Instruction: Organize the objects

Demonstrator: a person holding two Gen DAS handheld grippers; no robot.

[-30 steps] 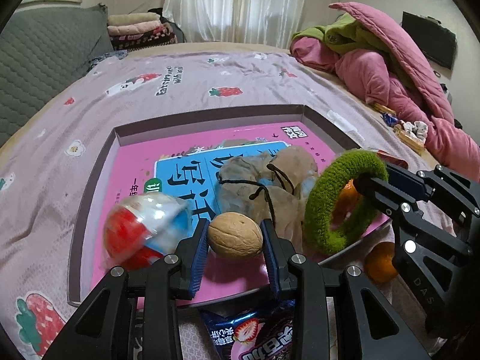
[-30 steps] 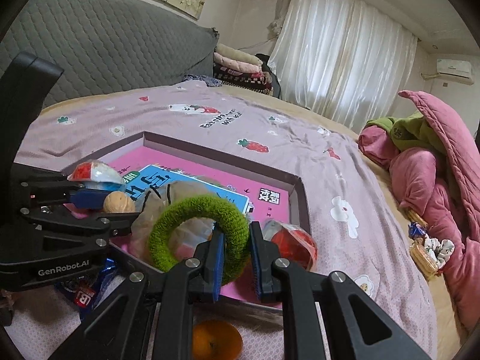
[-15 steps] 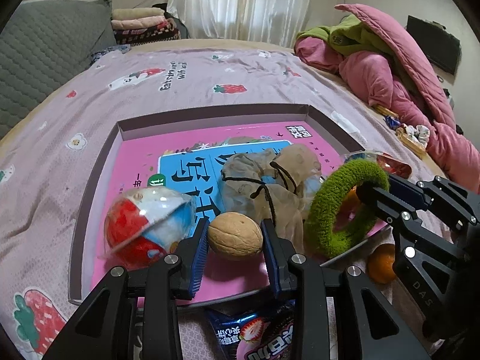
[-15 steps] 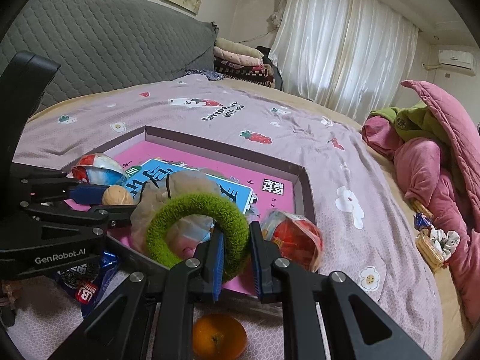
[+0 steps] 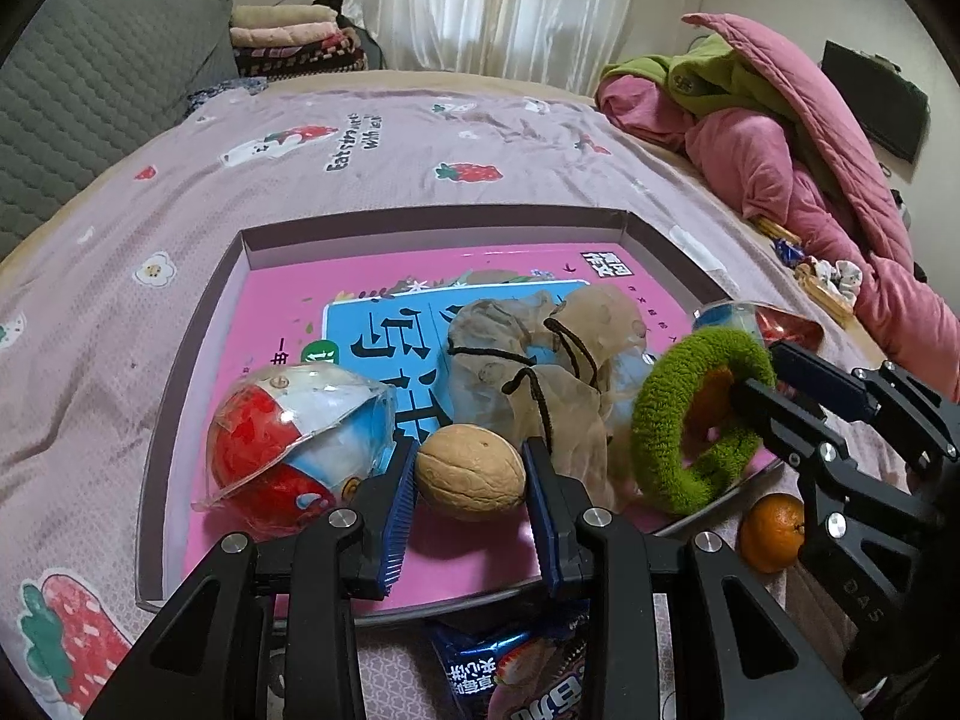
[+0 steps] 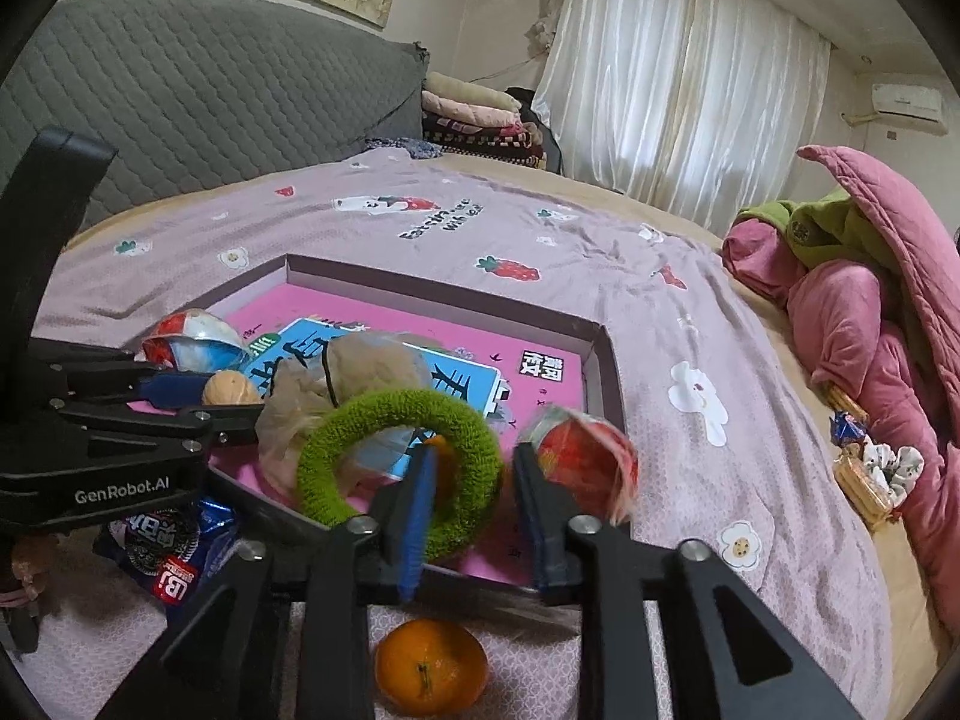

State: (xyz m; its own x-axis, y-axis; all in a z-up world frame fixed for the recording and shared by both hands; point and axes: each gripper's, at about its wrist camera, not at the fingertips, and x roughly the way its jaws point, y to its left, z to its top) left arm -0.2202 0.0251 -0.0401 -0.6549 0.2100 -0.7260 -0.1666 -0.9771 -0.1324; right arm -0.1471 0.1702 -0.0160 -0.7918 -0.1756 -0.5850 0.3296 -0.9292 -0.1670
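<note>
Since a second ago the right gripper (image 6: 471, 489) has spread its jaws, one finger inside the green ring (image 6: 401, 468), which rests in the tray (image 5: 420, 225). At its 9 o'clock, the left gripper (image 5: 471, 486) jaws pinch the walnut (image 5: 470, 471).

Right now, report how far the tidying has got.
Done: capsule toy and drawstring bag lie in the box. In hand: left gripper clamps the walnut over the box; right gripper is open around the green ring. Left: orange and snack packet lie outside on the bedsheet.
</note>
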